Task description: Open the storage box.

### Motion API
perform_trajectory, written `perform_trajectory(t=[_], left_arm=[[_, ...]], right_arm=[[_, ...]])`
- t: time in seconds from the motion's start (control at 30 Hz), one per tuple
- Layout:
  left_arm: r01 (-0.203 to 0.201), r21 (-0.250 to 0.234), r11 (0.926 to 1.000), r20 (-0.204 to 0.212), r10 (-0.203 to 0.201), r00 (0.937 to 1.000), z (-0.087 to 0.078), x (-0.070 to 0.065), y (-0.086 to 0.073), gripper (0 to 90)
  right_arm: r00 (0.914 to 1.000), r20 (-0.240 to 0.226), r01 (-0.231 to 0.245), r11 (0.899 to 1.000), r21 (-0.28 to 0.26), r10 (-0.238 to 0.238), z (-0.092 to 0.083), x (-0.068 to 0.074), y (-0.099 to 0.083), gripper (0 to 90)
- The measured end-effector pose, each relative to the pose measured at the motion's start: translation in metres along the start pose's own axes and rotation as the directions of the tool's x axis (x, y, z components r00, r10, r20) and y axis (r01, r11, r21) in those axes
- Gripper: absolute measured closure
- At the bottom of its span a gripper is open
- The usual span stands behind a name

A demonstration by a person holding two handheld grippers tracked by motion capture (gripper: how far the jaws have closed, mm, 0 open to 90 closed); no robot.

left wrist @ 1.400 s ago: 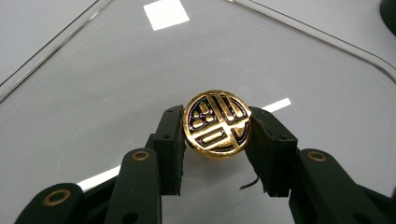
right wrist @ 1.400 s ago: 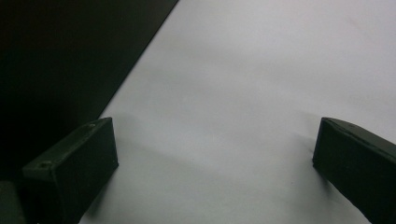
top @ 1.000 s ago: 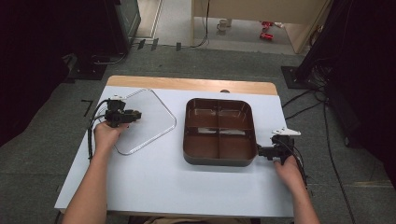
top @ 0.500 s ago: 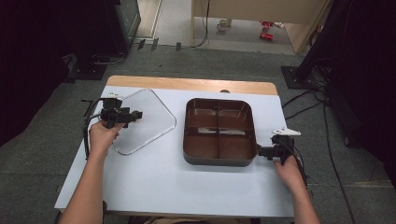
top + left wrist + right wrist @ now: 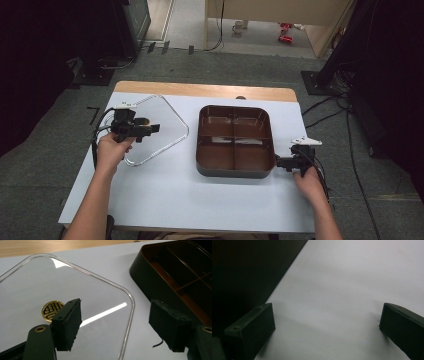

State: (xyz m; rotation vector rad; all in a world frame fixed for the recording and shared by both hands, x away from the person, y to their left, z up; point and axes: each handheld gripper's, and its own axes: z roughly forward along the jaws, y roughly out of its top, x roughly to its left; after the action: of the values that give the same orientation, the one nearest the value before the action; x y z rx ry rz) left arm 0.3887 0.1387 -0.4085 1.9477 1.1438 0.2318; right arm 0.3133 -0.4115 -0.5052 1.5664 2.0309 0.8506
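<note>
Nearest the person, both forearms come in over the white tabletop (image 5: pixel 165 200). The right gripper (image 5: pixel 281 162) sits low at the tabletop's right side, just beside the near right corner of the brown tray (image 5: pixel 235 172); whether it touches the tray wall is hard to tell from above. In the right gripper view its jaws stand wide apart with bare tabletop between them and the tray's dark wall at the left.

The left gripper (image 5: pixel 152 129) is held above the clear lid (image 5: pixel 167 137), which lies flat on the tabletop to the left of the tray and apart from it. Its jaws have just been opening and stand apart, with nothing between them. In the left gripper view the lid (image 5: pixel 100 290) lies below the jaws, its rounded corner pointing toward the tray (image 5: pixel 155 282), and a small gold emblem (image 5: pixel 52 310) shows on it beside one jaw.

Farther off, the tray has four compartments, all of them bare. Beyond it runs the tabletop's wooden edge (image 5: pixel 200 90), then grey floor (image 5: pixel 240 65) with cables (image 5: pixel 325 107) and dark stands.
</note>
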Motion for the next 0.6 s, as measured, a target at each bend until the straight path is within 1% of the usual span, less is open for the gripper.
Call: perform_trajectory(t=[0.1, 0.13, 0.17, 0.33, 0.37, 0.5, 0.6], left_arm=[[-0.038, -0.008, 0.9993, 0.004, 0.038, 0.9993, -0.002, -0.01, -0.002, 25.8], [-0.038, -0.008, 0.9993, 0.004, 0.038, 0.9993, -0.002, -0.01, -0.002, 25.6], [-0.053, -0.008, 0.9986, 0.01, 0.053, 0.9985, -0.003, -0.016, -0.005, 25.1], [-0.079, -0.007, 0.9969, 0.049, 0.079, 0.9956, -0.005, -0.03, -0.014, 24.7], [-0.084, -0.008, 0.9964, 0.052, 0.084, 0.9951, -0.005, -0.033, -0.017, 24.4], [-0.126, -0.005, 0.992, 0.057, 0.126, 0.9903, -0.006, -0.044, -0.027, 23.9], [-0.148, -0.006, 0.9889, 0.062, 0.148, 0.987, -0.007, -0.051, -0.033, 23.9]], right_arm=[[1.0, 0.0, 0.0, 1.0, 0.0, 0.0, 0.0, 0.0, 0.0, 0.0], [1.0, 0.0, 0.001, 1.0, 0.0, -0.001, 0.0, 0.0, 0.0, 0.0], [1.0, 0.0, 0.0, 1.0, 0.0, 0.0, 0.0, 0.0, 0.0, 0.0], [1.0, 0.0, 0.0, 1.0, 0.0, 0.0, 0.0, 0.0, 0.0, 0.0], [1.0, 0.0, 0.0, 1.0, 0.0, 0.0, 0.0, 0.0, 0.0, 0.0], [1.0, 0.0, 0.0, 1.0, 0.0, 0.0, 0.0, 0.0, 0.0, 0.0], [1.0, 0.0, 0.0, 1.0, 0.0, 0.0, 0.0, 0.0, 0.0, 0.0]])
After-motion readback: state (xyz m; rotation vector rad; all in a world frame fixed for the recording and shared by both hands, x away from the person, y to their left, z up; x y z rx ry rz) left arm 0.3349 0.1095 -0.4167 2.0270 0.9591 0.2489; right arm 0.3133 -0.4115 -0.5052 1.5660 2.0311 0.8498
